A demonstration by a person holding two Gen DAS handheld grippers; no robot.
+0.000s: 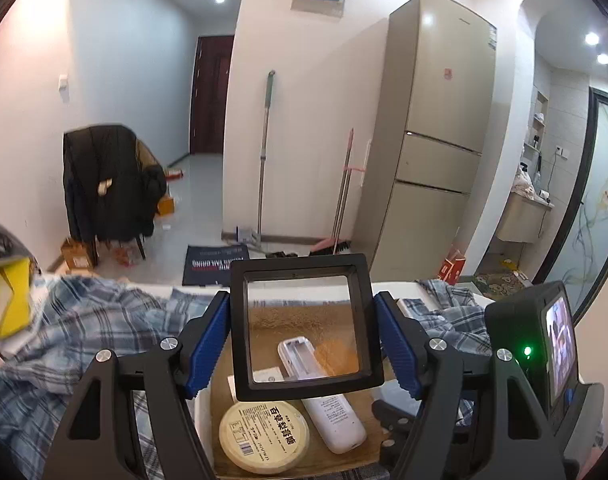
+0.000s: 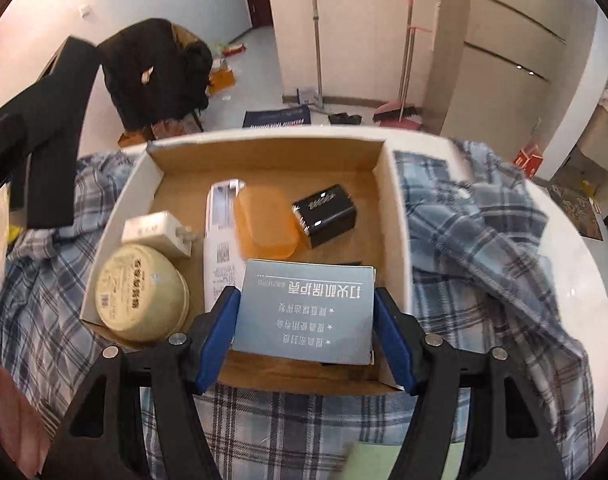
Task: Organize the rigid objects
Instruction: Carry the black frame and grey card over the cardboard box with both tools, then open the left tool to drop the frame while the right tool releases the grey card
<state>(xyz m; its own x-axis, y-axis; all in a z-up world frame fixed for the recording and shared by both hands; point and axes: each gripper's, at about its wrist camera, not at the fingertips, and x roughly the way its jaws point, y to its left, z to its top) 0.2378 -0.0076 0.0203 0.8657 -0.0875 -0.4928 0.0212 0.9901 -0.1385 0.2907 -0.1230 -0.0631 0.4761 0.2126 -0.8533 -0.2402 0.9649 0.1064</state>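
White round surface (image 2: 584,280) under a rumpled plaid shirt (image 2: 484,240) carries an open cardboard box (image 2: 263,152), over which the right gripper (image 2: 306,320) holds a grey printed carton (image 2: 308,308) clamped between its blue pads, while the left gripper (image 1: 304,344) grips a black-framed clear display case (image 1: 301,320) above the same box. Both seem mid-delivery; each next needs a free patch of box floor. A round tin (image 2: 139,296), white remote (image 2: 219,240), orange case (image 2: 265,224), white charger (image 2: 155,232) and black adapter (image 2: 328,216) crowd it.
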